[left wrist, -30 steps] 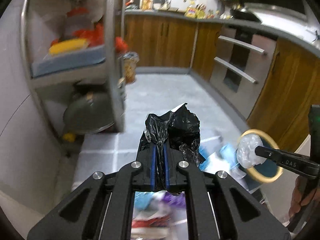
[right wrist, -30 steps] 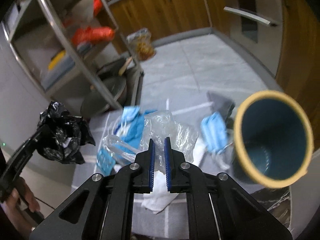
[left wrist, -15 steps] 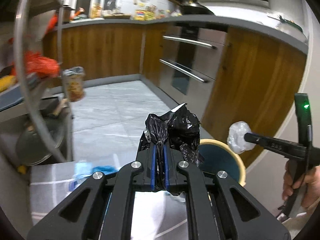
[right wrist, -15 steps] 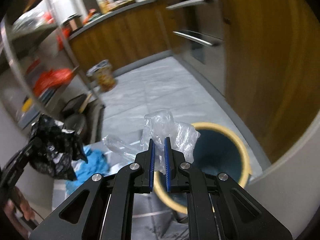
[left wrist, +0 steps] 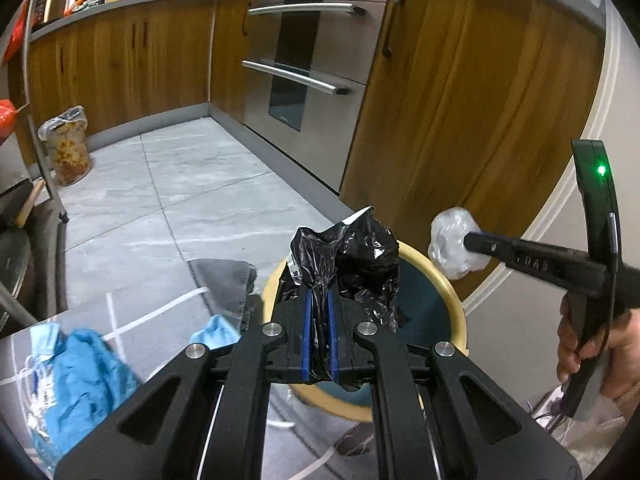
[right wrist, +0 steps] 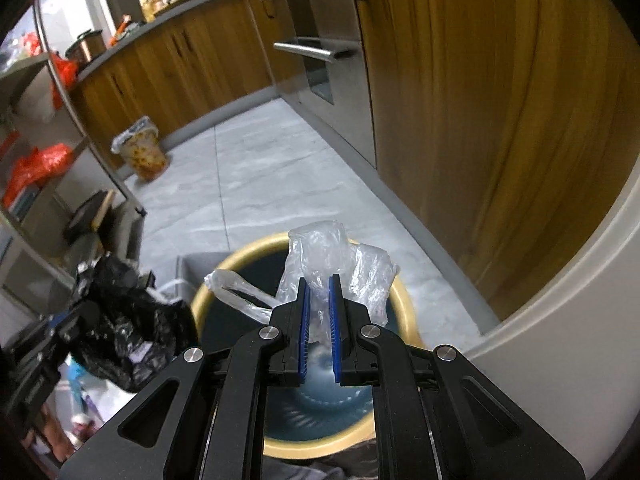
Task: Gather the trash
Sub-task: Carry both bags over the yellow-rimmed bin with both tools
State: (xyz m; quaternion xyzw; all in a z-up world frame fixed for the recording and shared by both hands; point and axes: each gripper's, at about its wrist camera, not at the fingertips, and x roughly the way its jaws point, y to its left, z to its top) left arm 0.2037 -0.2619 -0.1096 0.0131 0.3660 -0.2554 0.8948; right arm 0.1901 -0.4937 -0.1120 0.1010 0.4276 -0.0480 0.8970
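My left gripper (left wrist: 319, 300) is shut on a crumpled black plastic bag (left wrist: 352, 252) and holds it over the near rim of a dark blue bin with a yellow rim (left wrist: 452, 300). My right gripper (right wrist: 319, 286) is shut on a crumpled clear plastic bag (right wrist: 332, 258) and holds it above the bin's mouth (right wrist: 244, 252). The right gripper with the clear bag (left wrist: 454, 240) also shows in the left wrist view, to the right of the bin. The black bag (right wrist: 124, 320) shows at the left in the right wrist view.
Blue face masks and wrappers (left wrist: 76, 376) lie on the floor mat left of the bin. A grey cloth (left wrist: 226, 280) lies beside the bin. Wooden cabinets (left wrist: 460, 120) and an oven (left wrist: 304, 72) stand behind it. A lined waste basket (left wrist: 66, 146) stands far left by a metal rack.
Both grippers have swung right from the trash pile on the mat to the bin, each carrying its bag. The right gripper's pads now stand slightly wider around the clear bag.
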